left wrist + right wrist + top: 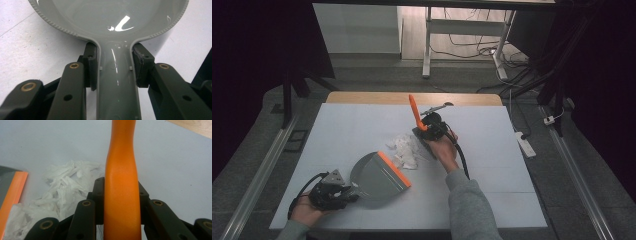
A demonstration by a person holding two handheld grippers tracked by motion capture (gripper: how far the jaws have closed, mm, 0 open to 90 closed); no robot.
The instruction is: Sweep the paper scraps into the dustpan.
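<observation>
High view showed the arrangement I was working with: my left tongs (343,192) gripped the grey handle of a dustpan (377,177), which lay flat on the white desk (492,165) with its orange lip (393,169) turned toward a heap of crumpled white paper (404,149). I judged this placement deliberate, since a pan held low with its lip facing the debris can receive whatever is pushed at it. My right tongs (428,131) were clamped on the orange handle of a brush (414,111), which stood nearly upright on the far side of the heap, so that a stroke toward me would drive the scraps to the pan. Left gripper view confirmed the hold, both pads pressing the narrow neck of the dustpan handle (117,82) just below the bowl. Right gripper view showed the brush handle (121,195) pinched between the jaws, with the paper (65,187) lying beside the pan's lip (12,192) but not yet on it. I could read no brand, label or writing on any item.
</observation>
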